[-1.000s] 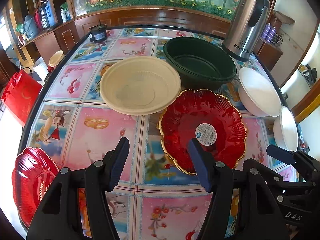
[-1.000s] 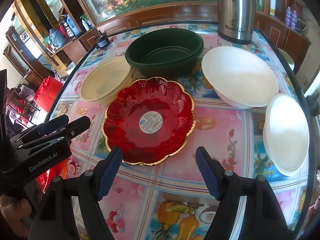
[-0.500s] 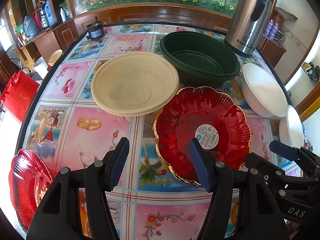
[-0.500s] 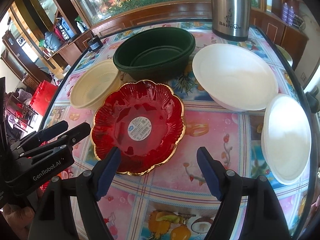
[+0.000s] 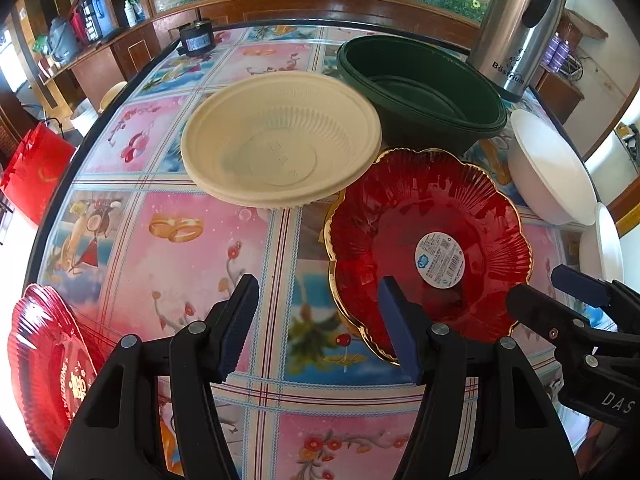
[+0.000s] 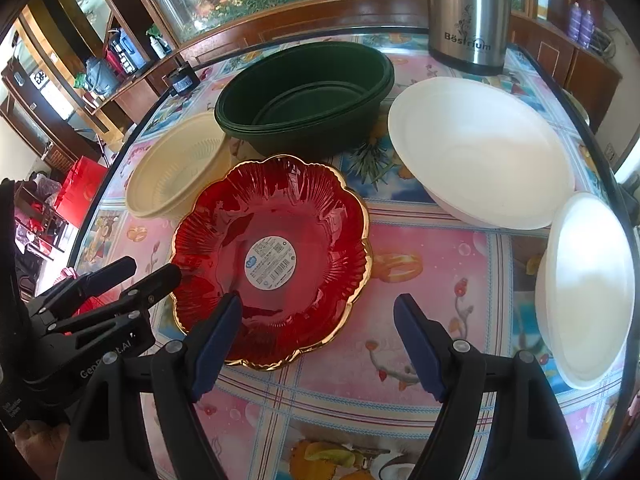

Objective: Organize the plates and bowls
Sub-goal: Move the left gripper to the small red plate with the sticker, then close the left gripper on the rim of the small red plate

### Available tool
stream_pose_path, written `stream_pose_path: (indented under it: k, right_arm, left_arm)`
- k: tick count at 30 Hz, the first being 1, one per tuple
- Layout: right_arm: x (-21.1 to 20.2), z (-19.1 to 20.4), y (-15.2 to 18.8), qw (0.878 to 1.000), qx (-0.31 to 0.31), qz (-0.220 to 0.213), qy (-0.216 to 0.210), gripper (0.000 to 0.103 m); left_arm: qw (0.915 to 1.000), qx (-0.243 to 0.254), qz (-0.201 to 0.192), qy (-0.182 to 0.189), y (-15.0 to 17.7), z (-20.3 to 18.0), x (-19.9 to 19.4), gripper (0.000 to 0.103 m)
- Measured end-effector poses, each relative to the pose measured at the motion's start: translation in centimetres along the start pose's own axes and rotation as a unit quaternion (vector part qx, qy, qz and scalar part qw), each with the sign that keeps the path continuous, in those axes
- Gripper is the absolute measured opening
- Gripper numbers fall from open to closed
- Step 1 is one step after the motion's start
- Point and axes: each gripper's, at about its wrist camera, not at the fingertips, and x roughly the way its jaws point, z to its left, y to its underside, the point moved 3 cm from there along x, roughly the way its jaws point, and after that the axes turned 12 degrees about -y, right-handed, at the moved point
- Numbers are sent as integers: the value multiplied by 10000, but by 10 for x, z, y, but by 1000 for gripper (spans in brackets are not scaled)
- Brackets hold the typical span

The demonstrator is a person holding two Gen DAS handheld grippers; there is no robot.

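A red scalloped plate [image 5: 432,248] [image 6: 272,256] with a gold rim and a round label lies mid-table. Behind it are a cream bowl [image 5: 280,148] [image 6: 176,172], stacked dark green bowls [image 5: 420,84] [image 6: 304,96] and a white bowl [image 5: 548,168] [image 6: 480,160]. A second white bowl [image 6: 584,296] sits at the right edge. My left gripper [image 5: 318,328] [image 6: 152,270] is open over the tablecloth, its right finger at the plate's near-left rim. My right gripper [image 6: 318,332] [image 5: 540,286] is open; its left finger overlaps the plate's near rim, and nothing is gripped.
A stack of red plates [image 5: 44,368] sits at the table's near-left edge. A steel thermos jug [image 5: 516,28] [image 6: 468,12] stands at the back right, with a small black device [image 5: 196,40] at the back. The round table [image 5: 168,240] has a floral cloth under glass.
Both grippers have come lower and closer to the red plate, which now looks larger in both views. Neither gripper's jaws have visibly changed, and nothing was taken hold of.
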Motion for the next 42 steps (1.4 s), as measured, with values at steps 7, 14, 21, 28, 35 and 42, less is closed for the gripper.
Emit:
stream_pose_path:
  k: [7,14,21,28,35,42]
  right_arm:
    - [2,-1,-2,10000,-48,27,30,79]
    - [3,-6,-5,10000,-47,39,53,79]
    - [7,-14,-8,10000,15,57,79,79]
    - [11,-26,-13,9998,203,52,45,79]
    - [23,-28,-20,9995,192,165,-165,78]
    - [30,-32,-24,9990,170,343,-224,46]
  left_arm:
    - [9999,-59,64,88,-2,-3,4,62]
    - [9999,-46,102,41,-5,-7,10,62]
    - [9998,-106,175,24,-7,-12,18,62]
    - [9992,-230,321,33,-12,-15,28,62]
    - [9984,-340,444,53,-21,-17,35,62]
    - [9984,-287,473,68,-24,-18,38,62]
